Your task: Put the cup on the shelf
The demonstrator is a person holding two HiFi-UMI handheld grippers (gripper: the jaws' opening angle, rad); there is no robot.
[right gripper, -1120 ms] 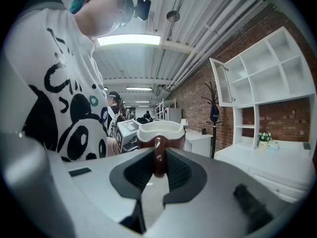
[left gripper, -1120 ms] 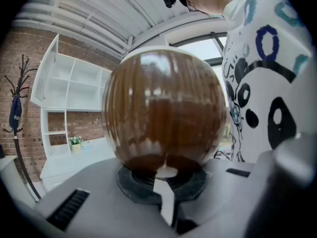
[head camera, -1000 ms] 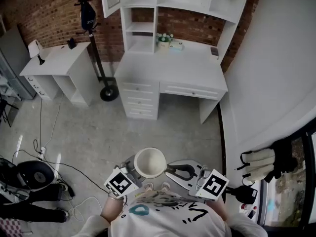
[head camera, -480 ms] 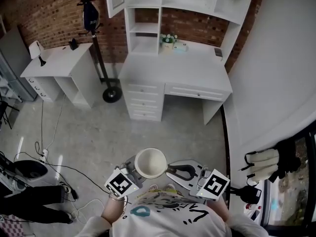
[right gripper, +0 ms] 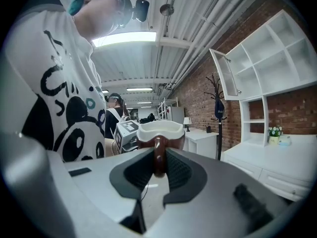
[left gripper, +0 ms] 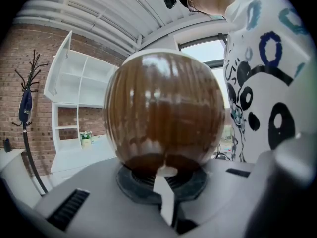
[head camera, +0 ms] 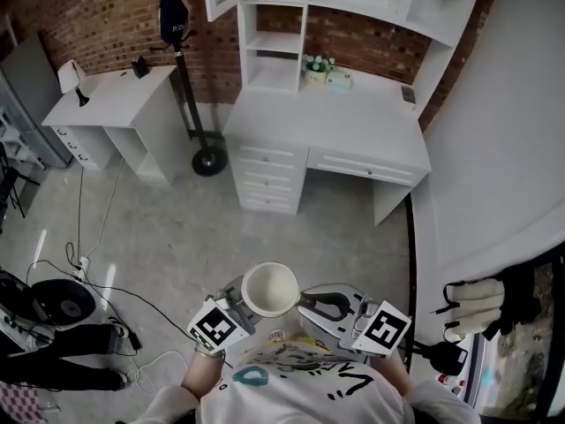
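The cup [head camera: 269, 290], brown outside and cream inside, hangs upright in front of my chest, over the floor. My right gripper [head camera: 311, 305] is shut on its brown handle [right gripper: 158, 155], and the rim [right gripper: 159, 129] shows just beyond the jaws. My left gripper [head camera: 240, 300] sits at the cup's lower left with its jaws together. The round brown body [left gripper: 166, 115] rests against the tips of that left gripper [left gripper: 166, 176]. The white shelf unit [head camera: 275, 47] stands far ahead on a white desk [head camera: 327, 126], with open cubbies.
A small plant [head camera: 315, 64] and a box stand on the desk's back edge. A white side table [head camera: 106, 104] and a coat stand [head camera: 181, 51] are to the left. Cables [head camera: 88, 272] lie on the floor. A pale wall runs along the right. Another person [right gripper: 115, 118] stands behind.
The desk and shelf have drifted right and down in the head view as my viewpoint shifted. Cup and both grippers keep the same pose.
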